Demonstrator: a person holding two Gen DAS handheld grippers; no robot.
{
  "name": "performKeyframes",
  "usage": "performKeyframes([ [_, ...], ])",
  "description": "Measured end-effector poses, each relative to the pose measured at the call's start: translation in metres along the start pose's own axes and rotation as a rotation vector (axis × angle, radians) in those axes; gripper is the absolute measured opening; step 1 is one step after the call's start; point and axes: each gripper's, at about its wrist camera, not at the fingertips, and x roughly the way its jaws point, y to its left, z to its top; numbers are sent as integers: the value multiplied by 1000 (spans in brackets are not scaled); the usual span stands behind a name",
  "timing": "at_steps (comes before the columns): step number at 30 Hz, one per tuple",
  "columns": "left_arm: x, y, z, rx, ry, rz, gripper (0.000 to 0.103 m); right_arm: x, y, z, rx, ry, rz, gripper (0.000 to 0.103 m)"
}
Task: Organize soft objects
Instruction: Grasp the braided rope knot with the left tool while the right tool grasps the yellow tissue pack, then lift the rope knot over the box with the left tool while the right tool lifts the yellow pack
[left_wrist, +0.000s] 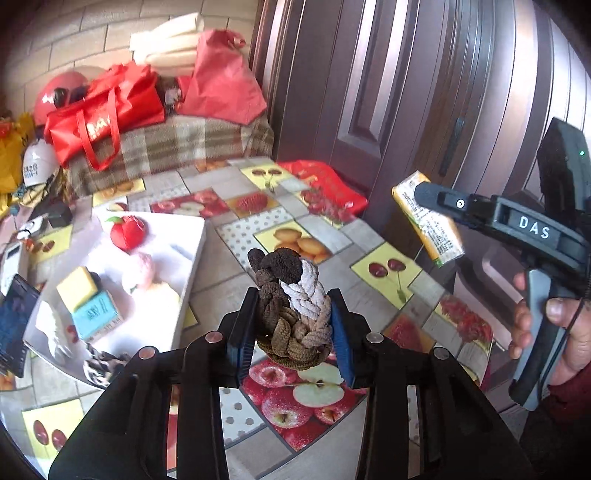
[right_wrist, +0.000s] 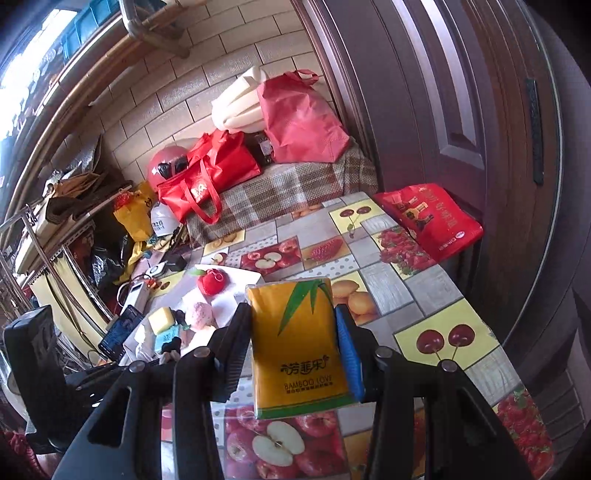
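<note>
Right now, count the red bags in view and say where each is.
3: one with handles on the plaid bench, a paler one behind it by the door, one on the table's far corner. Clutter may hide others.

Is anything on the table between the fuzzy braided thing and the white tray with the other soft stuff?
Nothing visible blocks it. The left gripper holds the braided scrunchie up above the table, and the stretch of tablecloth toward the white tray looks bare. The tray already holds several items, though.
</note>
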Motion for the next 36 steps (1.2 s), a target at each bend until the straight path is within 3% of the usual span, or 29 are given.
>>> performKeyframes([
  [5, -89, 26, 25, -26, -177, 87, 36, -27, 27, 26, -17, -121, 57, 45],
  [11, -203, 76, 48, -91, -385, 261, 36, -56, 54, 55, -36, -250, 117, 45],
  [19, -312, 122, 59, -124, -568, 463, 36, -76, 85, 91, -74, -382, 186, 45],
  [25, -337, 131, 60, -104, -616, 486, 36, -80, 108, 107, -101, -439, 235, 45],
  [36, -326, 139, 64, -115, -603, 447, 36, -68, 126, 106, -125, -413, 263, 45],
])
